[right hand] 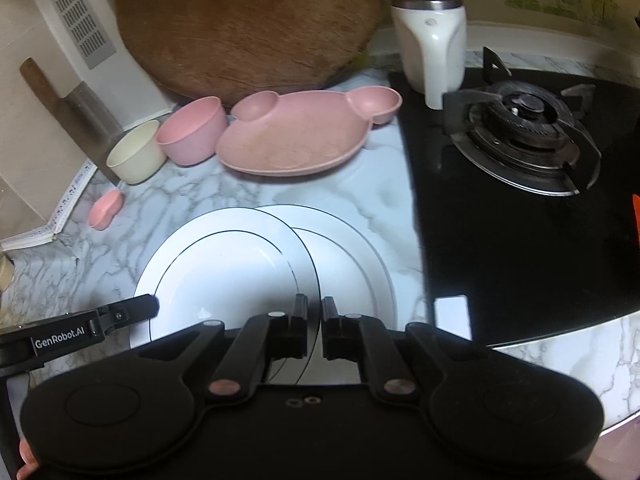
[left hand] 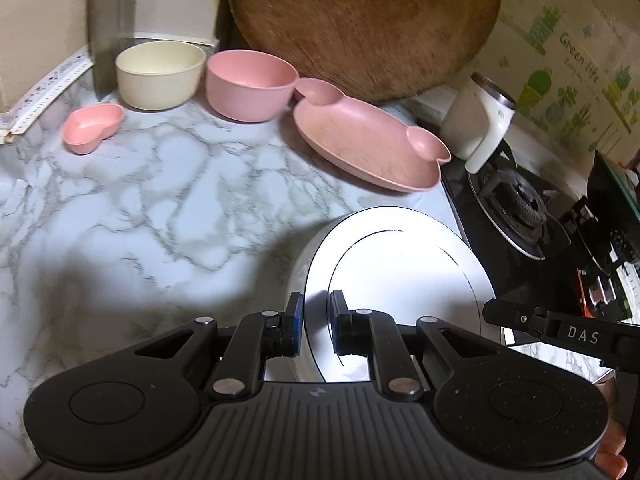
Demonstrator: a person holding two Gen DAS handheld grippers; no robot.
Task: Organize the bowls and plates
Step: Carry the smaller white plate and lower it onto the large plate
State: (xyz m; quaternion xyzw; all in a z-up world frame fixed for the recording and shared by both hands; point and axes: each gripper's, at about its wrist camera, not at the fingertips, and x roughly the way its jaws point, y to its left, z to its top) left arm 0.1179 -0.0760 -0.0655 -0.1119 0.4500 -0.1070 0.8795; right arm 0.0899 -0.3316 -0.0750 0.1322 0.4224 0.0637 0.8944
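Observation:
A white plate with a thin black ring (left hand: 400, 268) (right hand: 228, 276) is held by both grippers. My left gripper (left hand: 316, 306) is shut on its rim on one side. My right gripper (right hand: 314, 308) is shut on the opposite rim. The held plate partly overlaps a second white plate (right hand: 356, 264) lying on the marble counter (left hand: 140, 208). Further back sit a pink mouse-shaped plate (left hand: 360, 140) (right hand: 296, 136), a pink bowl (left hand: 248, 84) (right hand: 192, 128), a cream bowl (left hand: 160, 72) (right hand: 134, 152) and a small pink heart dish (left hand: 94, 126) (right hand: 105, 208).
A round wooden board (left hand: 360, 20) (right hand: 248, 24) leans on the wall behind the bowls. A white mug (right hand: 430, 44) stands by the black gas stove (right hand: 520, 128) on the right. A cleaver (right hand: 76, 116) leans at the left beside the cream bowl.

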